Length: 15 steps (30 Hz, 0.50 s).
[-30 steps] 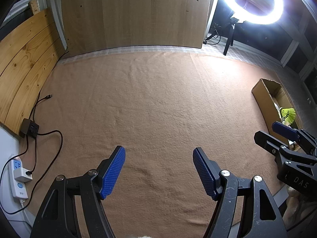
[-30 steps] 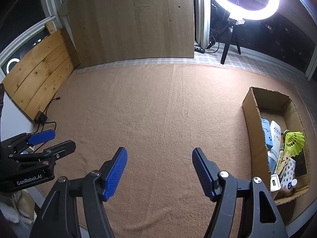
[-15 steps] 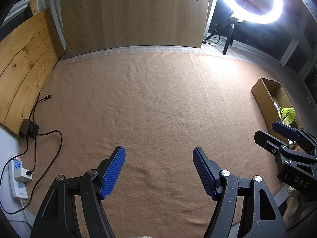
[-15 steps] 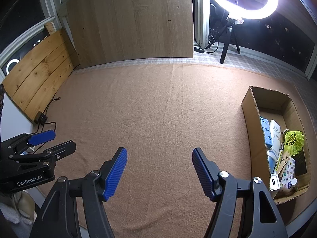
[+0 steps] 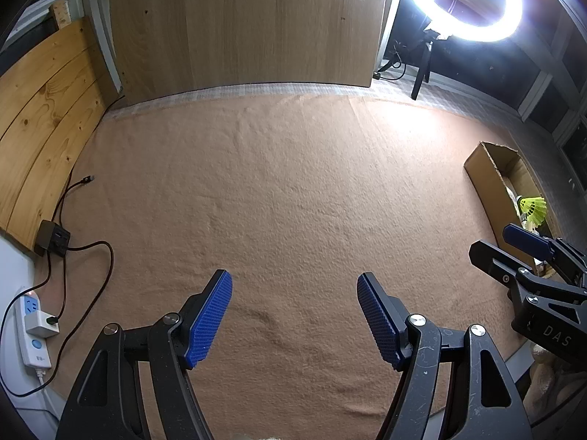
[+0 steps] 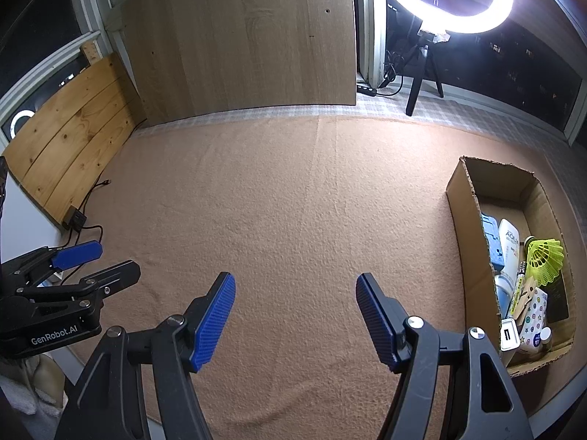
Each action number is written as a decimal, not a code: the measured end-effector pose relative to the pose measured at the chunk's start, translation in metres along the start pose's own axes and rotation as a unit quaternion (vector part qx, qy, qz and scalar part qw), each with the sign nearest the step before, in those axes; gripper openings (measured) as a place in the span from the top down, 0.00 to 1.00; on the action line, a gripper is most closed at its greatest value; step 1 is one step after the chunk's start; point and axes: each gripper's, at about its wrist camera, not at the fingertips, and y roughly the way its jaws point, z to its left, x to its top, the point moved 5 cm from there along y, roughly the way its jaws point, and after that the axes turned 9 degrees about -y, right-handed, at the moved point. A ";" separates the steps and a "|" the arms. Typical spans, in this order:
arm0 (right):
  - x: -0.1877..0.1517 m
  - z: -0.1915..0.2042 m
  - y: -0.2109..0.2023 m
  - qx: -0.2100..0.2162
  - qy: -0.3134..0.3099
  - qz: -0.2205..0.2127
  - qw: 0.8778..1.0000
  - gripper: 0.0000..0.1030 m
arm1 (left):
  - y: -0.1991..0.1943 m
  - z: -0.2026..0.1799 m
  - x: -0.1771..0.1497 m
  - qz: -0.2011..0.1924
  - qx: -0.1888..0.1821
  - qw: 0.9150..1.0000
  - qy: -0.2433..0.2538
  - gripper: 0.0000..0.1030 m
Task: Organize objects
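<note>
Both grippers are held over a surface covered with a tan blanket (image 5: 293, 190); whether a bench or a bed lies under it cannot be told.

Left gripper (image 5: 293, 315): jaws stand apart, nothing between the blue pads (image 5: 209, 319). Only bare blanket is seen in the gap. It is also seen at the left edge of the right wrist view.

Right gripper (image 6: 293, 315): jaws likewise apart, with nothing held. Its tip is seen at the right edge of the left wrist view, just beside the box.

Box (image 6: 466, 227): open cardboard, set near the right edge of the blanket, long side running away from the camera. Its contents are crowded into the near half:
- yellow shuttlecock (image 6: 544, 260), on top of the pile, toward the right wall
- white bottle (image 6: 510, 242) with blue lettering, lying flat
- blue item (image 6: 491, 238) against the left wall, kind not told
- clothespin (image 6: 526, 293), wooden
- small dotted pack (image 6: 533, 315) at the near end
- small white item (image 6: 510, 337) at the near left corner

The rest of the blanket is seen bare.

Left edge: power strip (image 5: 31, 326) with a plug in it, black cable (image 5: 99, 275), small black hub (image 5: 51, 238). A wood panel (image 5: 242, 22) is seen at the far edge, with a lit ring light (image 5: 473, 3) to its right.
</note>
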 end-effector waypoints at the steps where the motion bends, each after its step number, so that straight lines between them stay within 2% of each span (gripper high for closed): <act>1: 0.000 0.000 0.000 0.000 0.000 0.000 1.000 0.37 | 0.000 0.000 0.000 0.000 0.000 1.000 0.000 0.28; 15: -0.002 0.003 0.002 0.000 0.000 0.001 1.000 0.37 | 0.006 0.007 0.002 0.010 -0.012 1.000 0.000 0.28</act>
